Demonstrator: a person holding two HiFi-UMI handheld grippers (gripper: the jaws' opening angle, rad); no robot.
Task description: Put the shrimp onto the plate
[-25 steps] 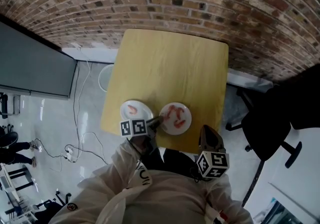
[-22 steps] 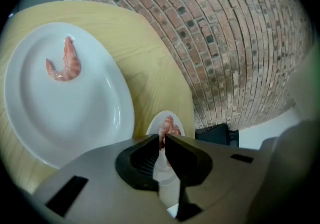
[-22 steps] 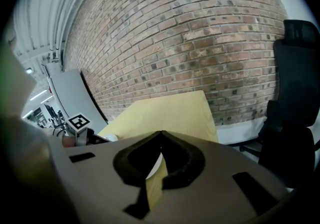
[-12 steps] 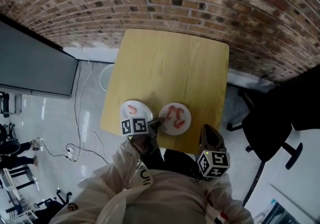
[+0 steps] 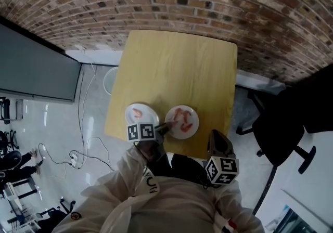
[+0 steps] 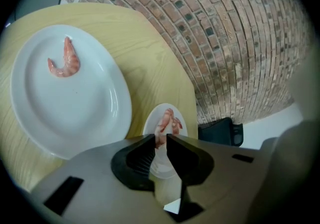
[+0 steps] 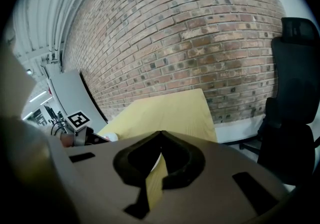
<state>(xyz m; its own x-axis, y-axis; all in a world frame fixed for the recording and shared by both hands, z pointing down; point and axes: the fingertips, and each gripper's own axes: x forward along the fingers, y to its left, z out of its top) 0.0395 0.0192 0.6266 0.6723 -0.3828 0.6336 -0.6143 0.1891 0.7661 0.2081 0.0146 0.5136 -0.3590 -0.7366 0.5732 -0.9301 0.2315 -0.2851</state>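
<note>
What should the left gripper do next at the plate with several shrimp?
Probably open wider and ease forward over the nearest pink shrimp. The left gripper sits at the right-hand round white plate's near rim. Its jaws have just been opening, but the gap is narrow, and that shrimp shows in it, seemingly unpressed.

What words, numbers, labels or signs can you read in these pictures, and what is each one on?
No word or number can be read for certain.
Left cube: black-and-white square pattern, a marker sign with no letters.
Right cube: the same kind of square pattern, no letters.
Sleeve print: dark marks on the white sleeve, too small and bent to read.
No other writing shows.
</note>
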